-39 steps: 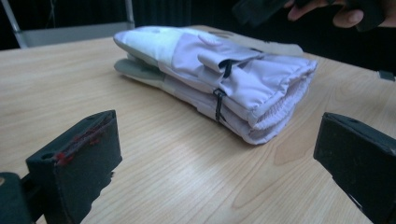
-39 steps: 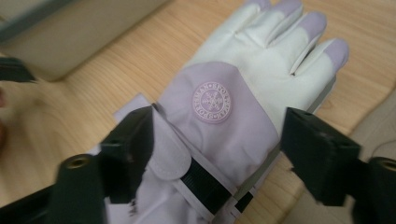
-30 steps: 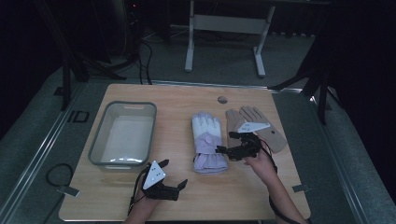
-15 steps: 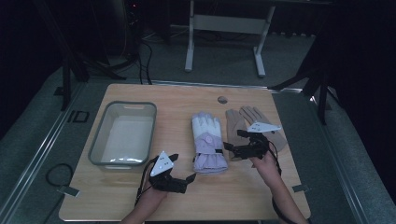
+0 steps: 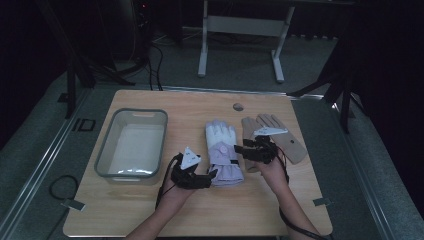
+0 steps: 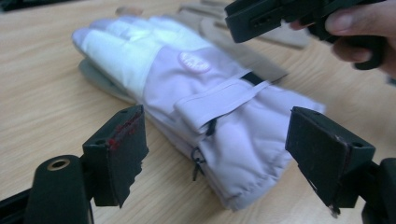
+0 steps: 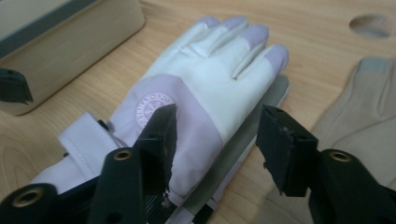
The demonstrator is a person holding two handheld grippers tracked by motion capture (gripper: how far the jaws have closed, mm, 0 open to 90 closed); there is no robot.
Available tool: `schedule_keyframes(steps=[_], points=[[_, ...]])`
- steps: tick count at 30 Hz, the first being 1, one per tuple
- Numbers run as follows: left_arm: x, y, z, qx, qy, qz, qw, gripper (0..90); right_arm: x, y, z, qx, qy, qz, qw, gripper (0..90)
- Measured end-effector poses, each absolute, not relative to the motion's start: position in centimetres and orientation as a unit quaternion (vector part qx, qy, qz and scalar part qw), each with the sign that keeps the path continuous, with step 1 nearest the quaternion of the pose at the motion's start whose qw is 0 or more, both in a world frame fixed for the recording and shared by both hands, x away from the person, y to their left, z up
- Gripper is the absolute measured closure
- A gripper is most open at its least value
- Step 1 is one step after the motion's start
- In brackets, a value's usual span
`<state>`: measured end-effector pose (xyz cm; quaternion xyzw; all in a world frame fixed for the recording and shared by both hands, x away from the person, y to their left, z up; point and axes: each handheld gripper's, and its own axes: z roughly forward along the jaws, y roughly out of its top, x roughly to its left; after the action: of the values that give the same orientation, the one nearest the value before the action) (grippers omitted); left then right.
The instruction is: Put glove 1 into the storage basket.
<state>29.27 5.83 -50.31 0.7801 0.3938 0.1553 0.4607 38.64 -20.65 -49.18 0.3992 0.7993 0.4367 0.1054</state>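
High view: your left gripper [image 5: 212, 176] and right gripper [image 5: 239, 149] flank the lilac glove [image 5: 222, 150] on the table [image 5: 200, 210], nothing lifted; left gripper view: jaws just closing, cuff between, untouched; right gripper view: jaws narrowing astride the edge, grasp pending.

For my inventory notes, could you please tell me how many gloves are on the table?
2 visible from above: a lilac and white glove at the table's middle, and a tan glove just to its right. A grey layer under the lilac one may be another glove.
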Motion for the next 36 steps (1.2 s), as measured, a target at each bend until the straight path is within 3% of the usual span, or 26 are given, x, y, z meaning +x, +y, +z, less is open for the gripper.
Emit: schedule_keyframes(steps=[7,8,20,23,24,25,28,31,36], points=[[30.4,5.1,-51.7,0.785,0.437,0.138,0.416,26.4,39.3,-20.5,-50.7,0.424,0.796,0.426,0.069,51.0],[30.7,4.9,-52.4,0.791,0.443,0.115,0.406,26.4,39.3,-20.5,-51.0,0.43,0.795,0.423,0.062,50.9],[32.1,4.6,-54.7,0.791,0.463,0.05,0.397,26.4,40.5,-20.7,-54.2,0.478,0.789,0.385,-0.034,45.2],[32.3,4.6,-55.0,0.795,0.458,0.045,0.396,26.3,41.2,-20.9,-54.8,0.471,0.791,0.384,-0.075,57.2],[32.3,4.6,-55.0,0.795,0.458,0.045,0.396,26.3,41.2,-20.9,-54.8,0.471,0.791,0.384,-0.075,57.2],[32.5,4.6,-55.2,0.794,0.461,0.037,0.395,26.3,41.1,-20.6,-54.7,0.46,0.798,0.382,-0.073,65.8],[32.6,4.7,-55.4,0.793,0.462,0.03,0.396,26.3,40.8,-20.2,-54.4,0.457,0.806,0.373,-0.053,71.6],[32.6,4.6,-55.4,0.798,0.456,0.032,0.393,26.8,39.7,-19.2,-53.7,0.445,0.822,0.356,0.006,77.1],[32.9,4.5,-55.1,0.808,0.439,-0.011,0.392,50.9,38.7,-18.5,-53.4,0.444,0.823,0.352,0.047,78.1]])
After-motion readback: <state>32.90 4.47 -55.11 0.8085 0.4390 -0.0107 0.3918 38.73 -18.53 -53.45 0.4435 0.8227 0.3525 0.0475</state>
